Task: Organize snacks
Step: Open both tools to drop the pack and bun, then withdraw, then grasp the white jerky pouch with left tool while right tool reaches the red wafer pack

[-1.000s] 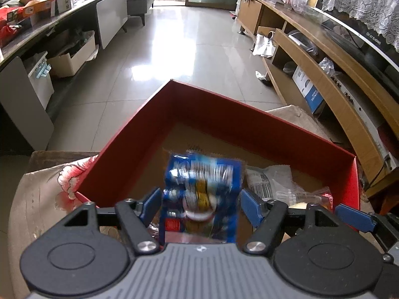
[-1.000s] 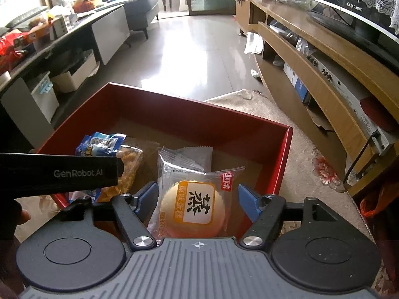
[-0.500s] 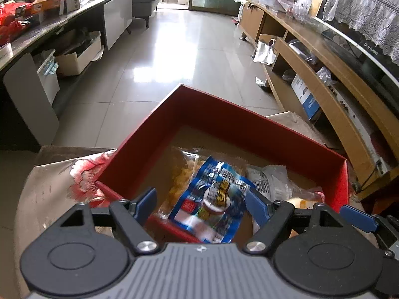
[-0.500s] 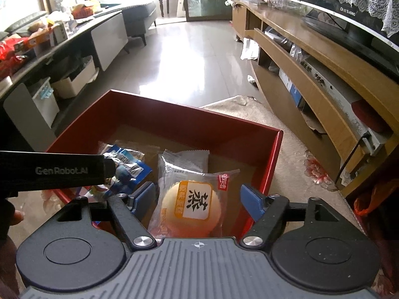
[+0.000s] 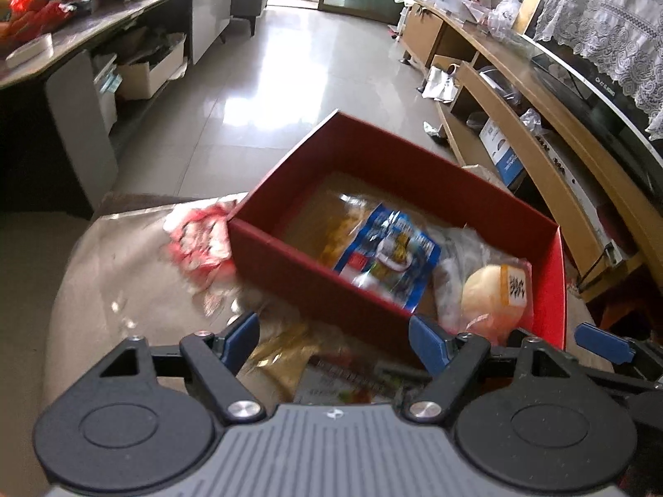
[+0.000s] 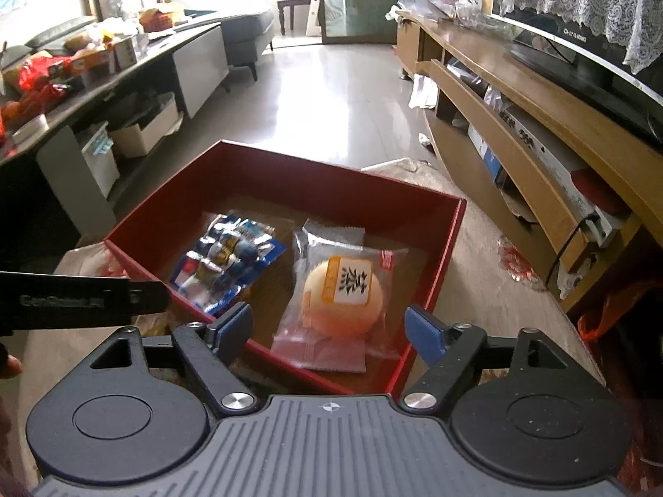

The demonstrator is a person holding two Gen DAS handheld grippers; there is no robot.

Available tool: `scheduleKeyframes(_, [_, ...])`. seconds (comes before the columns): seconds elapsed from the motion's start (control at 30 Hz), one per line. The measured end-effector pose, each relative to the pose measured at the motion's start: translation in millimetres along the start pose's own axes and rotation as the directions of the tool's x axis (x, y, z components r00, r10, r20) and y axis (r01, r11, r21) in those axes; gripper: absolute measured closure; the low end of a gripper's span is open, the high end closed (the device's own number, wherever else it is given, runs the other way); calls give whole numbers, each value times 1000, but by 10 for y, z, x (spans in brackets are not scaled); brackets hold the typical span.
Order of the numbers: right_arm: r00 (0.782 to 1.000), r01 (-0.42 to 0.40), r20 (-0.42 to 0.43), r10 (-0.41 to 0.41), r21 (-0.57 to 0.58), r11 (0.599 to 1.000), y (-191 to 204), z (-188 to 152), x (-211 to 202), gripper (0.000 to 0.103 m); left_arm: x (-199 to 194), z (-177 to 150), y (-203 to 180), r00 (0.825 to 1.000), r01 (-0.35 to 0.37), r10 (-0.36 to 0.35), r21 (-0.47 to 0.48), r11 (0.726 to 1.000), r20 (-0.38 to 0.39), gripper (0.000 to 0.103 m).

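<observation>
Blue-padded fingers of the right claw (image 6: 329, 327) stand wide and are opening, gripping nothing; they hang over the near edge of a red box (image 6: 447, 256). Between them, lower down, lies a bun (image 6: 342, 296) in a clear crinkly wrapper, round and pale orange, flat on the brown box floor at the near right. Left of it, just beside, lies a blue packet (image 6: 230, 263), glossy and tilted, partly over a clear bag of yellow pieces. The far half of the box floor is bare. The box is a shallow rectangular tray with thin, straight, matte red walls.

Left claw (image 5: 333, 337) is also wide, with nothing pressed between its pads, and sits short of the near box wall (image 5: 298, 273). Under it, outside the box, lie a golden wrapper (image 5: 286, 348) and a flat printed packet (image 5: 352, 377), both blurred. In this view the blue packet (image 5: 387, 254) rests in the middle of the box and the bun (image 5: 493, 290) in the near right corner.

The box stands on a tan cloth (image 5: 116, 273) with a red flower print at its left side. Beyond the far edge lies an open, shiny tiled floor (image 6: 331, 95). A wooden shelf unit (image 6: 538, 124) runs along the right, a dark counter (image 6: 103, 83) along the left.
</observation>
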State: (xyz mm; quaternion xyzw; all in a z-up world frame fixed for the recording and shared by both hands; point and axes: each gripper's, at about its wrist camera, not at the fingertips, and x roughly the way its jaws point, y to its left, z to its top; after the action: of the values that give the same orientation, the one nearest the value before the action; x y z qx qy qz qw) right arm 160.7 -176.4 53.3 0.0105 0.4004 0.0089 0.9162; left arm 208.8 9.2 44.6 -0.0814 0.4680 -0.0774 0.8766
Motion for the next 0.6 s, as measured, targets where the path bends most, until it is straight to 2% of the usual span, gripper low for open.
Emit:
scheduleKeyframes(0.17, [1000,-15,-11,15,35,999,-25,-132,-121,18,91,-214,58,998,11,-11,6,1000,-64,22])
scheduleKeyframes(0.33, [999,-17,-28,17,24,1000,38,-280,-227,18,349,-430,3,987,25,-21,23,999,-157,22])
scheduleKeyframes(0.6, [997,-52,-60,53,28,998,44,-394,-270,17,507,-495,-42,984,23,-14,48,999,-179,21])
